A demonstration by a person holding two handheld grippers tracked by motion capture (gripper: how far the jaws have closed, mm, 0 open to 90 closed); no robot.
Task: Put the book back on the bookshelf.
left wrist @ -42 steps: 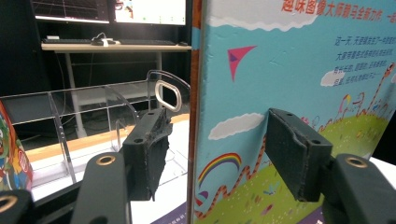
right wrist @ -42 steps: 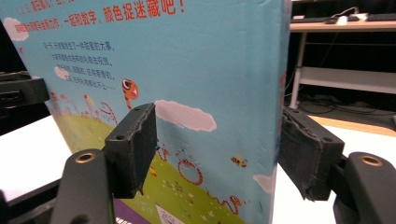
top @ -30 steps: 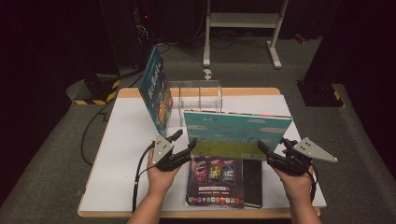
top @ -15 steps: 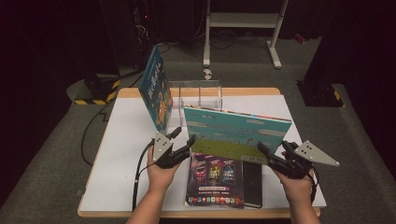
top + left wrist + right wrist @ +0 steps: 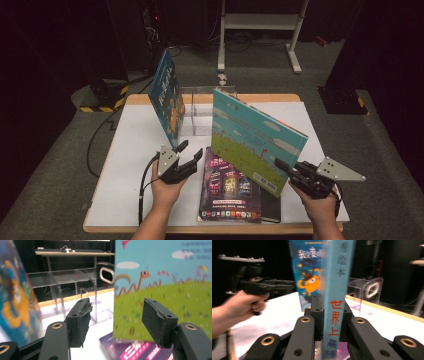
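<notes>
Right gripper (image 5: 281,165) jaws have just been closing, now clamped on green picture book's (image 5: 252,137) spine end; book tilted up over purple book (image 5: 230,187), long axis running toward acrylic rack (image 5: 197,112); left gripper (image 5: 192,152) part-open, empty, just left

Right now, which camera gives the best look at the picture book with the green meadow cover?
The high view: the meadow book shows whole, tilted up, its lower corner in the right gripper. The left gripper view shows part of its cover; the right gripper view shows its spine clamped between the jaws.
</notes>
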